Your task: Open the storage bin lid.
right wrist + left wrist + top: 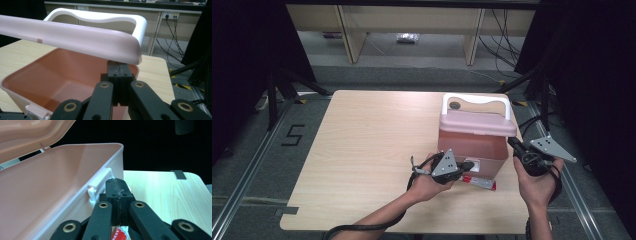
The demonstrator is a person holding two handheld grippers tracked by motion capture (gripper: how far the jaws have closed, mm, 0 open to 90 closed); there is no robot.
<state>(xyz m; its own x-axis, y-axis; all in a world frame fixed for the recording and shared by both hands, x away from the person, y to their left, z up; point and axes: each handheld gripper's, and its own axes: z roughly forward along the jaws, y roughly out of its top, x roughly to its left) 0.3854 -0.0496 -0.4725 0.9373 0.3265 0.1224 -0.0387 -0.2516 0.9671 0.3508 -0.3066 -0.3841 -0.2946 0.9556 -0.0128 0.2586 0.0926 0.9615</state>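
Observation:
A pink plastic box (472, 146) stands on the right part of the wooden table (372, 140). Its lid (477, 123) is raised a little, and a white handle (475, 100) lies behind it. My left gripper (469, 165) is shut with nothing in it, its tips against the box's front wall by the white latch (100, 182). My right gripper (512, 142) is shut too and sits at the box's right side, its tips right under the lid's edge (75, 37). The box's inside (62, 72) looks bare. A red-and-white packet (480, 182) lies on the table below the left gripper.
Black stands and cables flank the table at the left and right. Wooden furniture legs and a floor strip lie beyond the far edge. The table's left half (362, 150) is bare wood.

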